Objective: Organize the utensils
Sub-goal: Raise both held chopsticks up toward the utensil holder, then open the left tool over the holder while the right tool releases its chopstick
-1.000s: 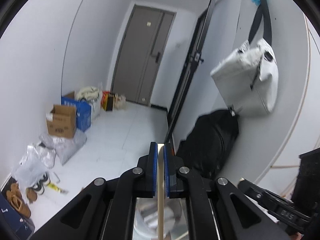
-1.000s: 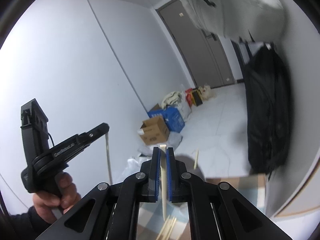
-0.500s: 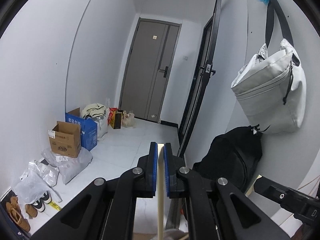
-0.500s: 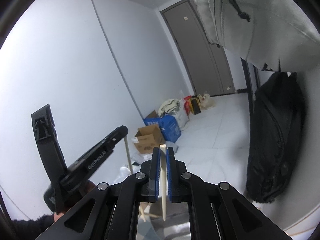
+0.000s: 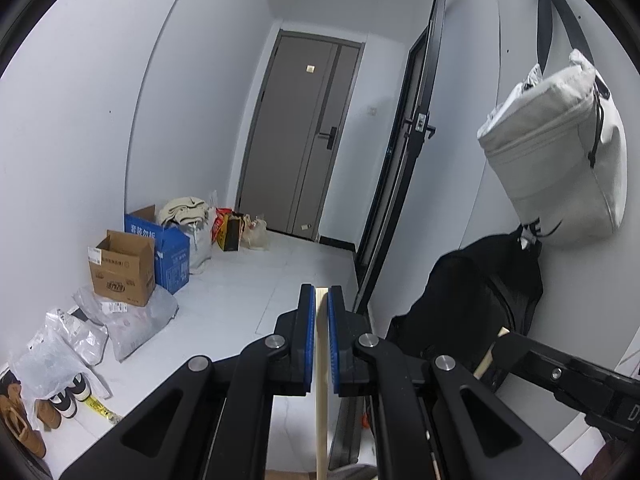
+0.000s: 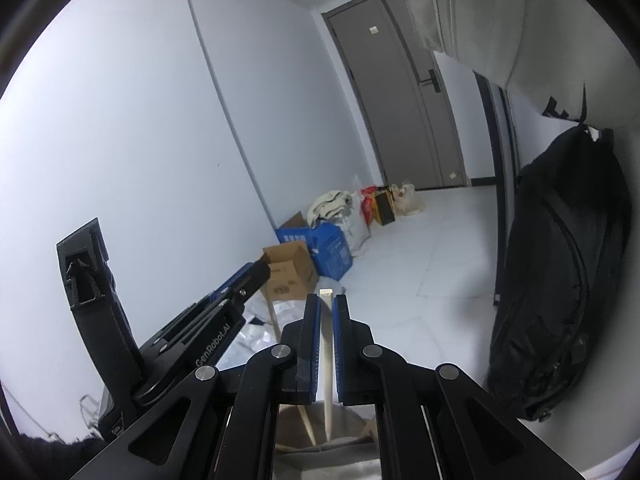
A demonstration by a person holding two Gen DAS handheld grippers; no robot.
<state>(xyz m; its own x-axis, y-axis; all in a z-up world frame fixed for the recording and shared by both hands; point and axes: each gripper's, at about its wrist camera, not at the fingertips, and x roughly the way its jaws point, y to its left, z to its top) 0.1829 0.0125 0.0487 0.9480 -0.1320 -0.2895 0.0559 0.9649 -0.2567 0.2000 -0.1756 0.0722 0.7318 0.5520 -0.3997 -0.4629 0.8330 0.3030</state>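
Now lower, both chopsticks (image 5: 321,380) still clamped, bag (image 5: 560,168) shifted right

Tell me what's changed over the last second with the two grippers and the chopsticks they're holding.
Both views swung across the room: the white bag slid toward the right edge of the left wrist view. In the right wrist view the left gripper moved in closer to the right gripper. Nothing was picked up or released. Each gripper stays shut on its own chopstick.
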